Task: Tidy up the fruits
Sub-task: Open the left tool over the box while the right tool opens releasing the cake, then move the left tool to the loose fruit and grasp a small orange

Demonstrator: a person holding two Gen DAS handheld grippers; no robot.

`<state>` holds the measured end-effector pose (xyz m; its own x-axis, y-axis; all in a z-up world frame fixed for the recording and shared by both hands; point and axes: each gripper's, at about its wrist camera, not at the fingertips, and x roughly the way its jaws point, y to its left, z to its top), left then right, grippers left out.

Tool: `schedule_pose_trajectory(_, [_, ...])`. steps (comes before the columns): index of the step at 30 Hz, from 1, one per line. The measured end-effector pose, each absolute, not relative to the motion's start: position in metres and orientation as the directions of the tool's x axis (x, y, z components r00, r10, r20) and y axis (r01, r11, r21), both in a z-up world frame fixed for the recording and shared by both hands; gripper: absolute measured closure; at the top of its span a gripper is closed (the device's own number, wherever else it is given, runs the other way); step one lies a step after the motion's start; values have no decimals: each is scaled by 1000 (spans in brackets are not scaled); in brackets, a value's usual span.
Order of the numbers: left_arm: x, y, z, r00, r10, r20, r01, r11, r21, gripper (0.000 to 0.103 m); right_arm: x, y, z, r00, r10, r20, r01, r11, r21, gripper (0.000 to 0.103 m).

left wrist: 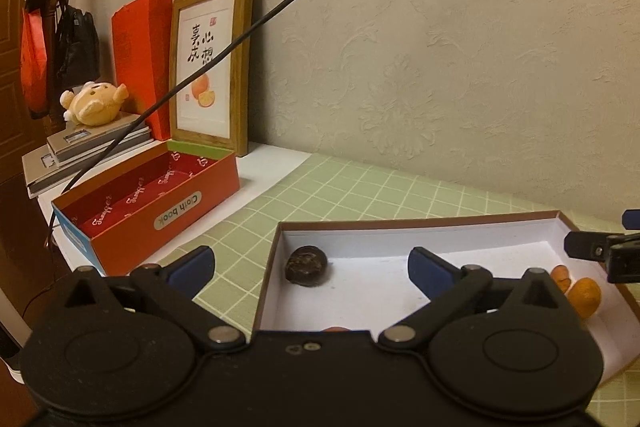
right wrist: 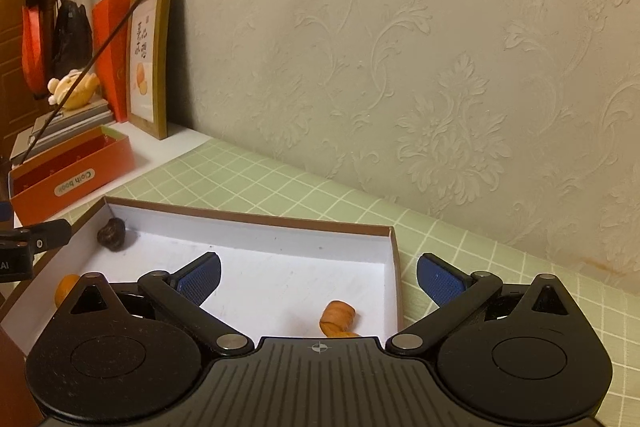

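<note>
A shallow white box with a brown rim (left wrist: 400, 223) (right wrist: 248, 217) lies on the green checked mat. In it are a dark wrinkled fruit (left wrist: 306, 263) (right wrist: 112, 234) in the far left corner, an orange fruit (left wrist: 584, 297) (right wrist: 65, 289), and an orange piece (right wrist: 338, 318) near the right wall. My left gripper (left wrist: 312, 265) is open and empty, hovering over the box's left edge. My right gripper (right wrist: 318, 279) is open and empty over the box's right part; it also shows at the right edge of the left wrist view (left wrist: 600, 251).
An open red "Cloth book" box (left wrist: 152, 203) (right wrist: 68, 175) stands left of the white box. Behind it are stacked books with a plush toy (left wrist: 96, 103), a framed picture (left wrist: 212, 67) and a red bag against the wall. A black cable (left wrist: 280, 7) crosses overhead.
</note>
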<state>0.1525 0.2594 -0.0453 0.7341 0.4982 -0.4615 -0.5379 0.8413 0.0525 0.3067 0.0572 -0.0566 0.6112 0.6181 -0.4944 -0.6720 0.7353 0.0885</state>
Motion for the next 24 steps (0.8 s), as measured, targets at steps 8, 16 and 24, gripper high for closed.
schedule_pose_trajectory(8, [131,226,-23,781,463,-419,-482,874,68,6,281,20,-35,619,629,-470,-670,735,101,0])
schedule_pose_trajectory(16, [96,180,-22,819,383,-427,-413,910,25,6,238,-53,-32,678,571,-462,-603,792,95,0])
schedule_pose_trajectory(24, [96,131,-12,871,325,-369,-337,941,34,6,215,-115,-18,759,495,-423,-509,856,88,0])
